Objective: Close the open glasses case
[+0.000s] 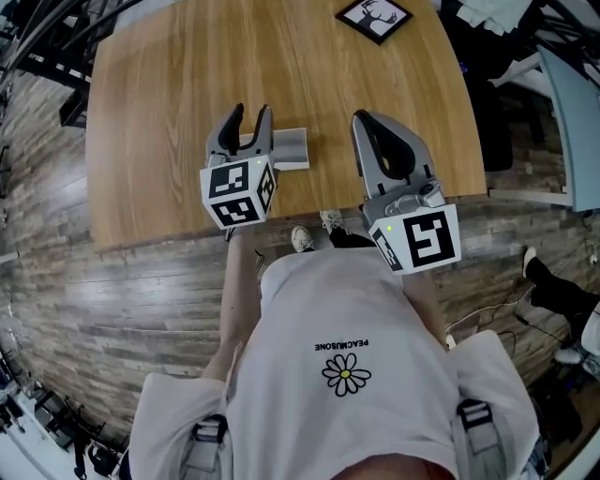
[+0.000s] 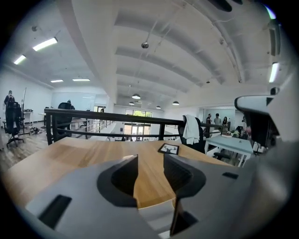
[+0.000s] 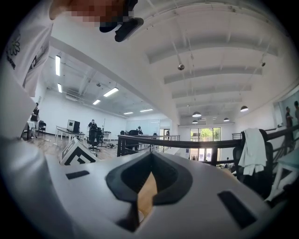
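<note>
From my remote seat, the wooden table [image 1: 169,112] fills the upper half of the head view, above a plank floor [image 1: 112,309]. Both tools reach in over the table's near edge. The right gripper [image 1: 364,122] is clenched, its tips meeting with nothing between them, and it hangs well to the right of the case. The left gripper [image 1: 251,114] is released, its jaws standing apart over the left end of the grey glasses case [image 1: 289,146], which lies on the table near that edge. The pads don't press on it. I can't tell if the lid is down. A small framed picture [image 1: 374,17] sits at the far side.
</note>
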The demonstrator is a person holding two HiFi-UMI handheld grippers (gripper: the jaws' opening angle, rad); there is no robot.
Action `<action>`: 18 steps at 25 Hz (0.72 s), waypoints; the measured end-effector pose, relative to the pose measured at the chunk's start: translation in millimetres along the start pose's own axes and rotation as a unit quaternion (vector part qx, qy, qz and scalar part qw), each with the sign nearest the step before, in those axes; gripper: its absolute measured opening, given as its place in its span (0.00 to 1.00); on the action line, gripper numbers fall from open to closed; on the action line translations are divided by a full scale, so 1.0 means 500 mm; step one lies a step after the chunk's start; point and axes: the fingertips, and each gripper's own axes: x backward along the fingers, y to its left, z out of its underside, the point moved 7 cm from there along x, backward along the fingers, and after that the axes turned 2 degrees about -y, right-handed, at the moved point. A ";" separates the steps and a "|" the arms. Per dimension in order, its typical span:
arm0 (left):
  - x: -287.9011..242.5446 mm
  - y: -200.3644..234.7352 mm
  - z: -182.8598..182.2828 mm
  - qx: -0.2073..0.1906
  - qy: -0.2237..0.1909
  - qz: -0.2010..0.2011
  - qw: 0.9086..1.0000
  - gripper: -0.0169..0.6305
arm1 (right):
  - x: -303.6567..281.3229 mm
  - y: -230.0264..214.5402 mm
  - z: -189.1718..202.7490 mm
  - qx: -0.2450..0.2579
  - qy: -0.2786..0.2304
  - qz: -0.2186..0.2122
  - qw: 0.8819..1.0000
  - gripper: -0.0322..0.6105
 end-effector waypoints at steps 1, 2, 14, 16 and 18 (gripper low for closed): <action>-0.005 0.001 0.014 0.002 0.008 0.002 1.000 0.31 | 0.003 0.000 0.002 -0.001 0.003 0.001 1.000 0.06; -0.010 0.001 0.029 0.006 0.018 0.004 1.000 0.31 | 0.005 0.000 0.004 -0.001 0.005 0.001 1.000 0.06; -0.082 -0.006 0.176 0.015 0.139 0.019 0.990 0.31 | 0.030 -0.012 0.024 -0.005 0.025 0.005 1.000 0.06; -0.089 -0.007 0.184 0.014 0.148 0.019 0.989 0.32 | 0.033 -0.015 0.027 -0.005 0.027 0.005 1.000 0.06; -0.095 -0.009 0.191 0.012 0.155 0.020 0.988 0.32 | 0.036 -0.018 0.029 -0.004 0.029 0.005 1.000 0.06</action>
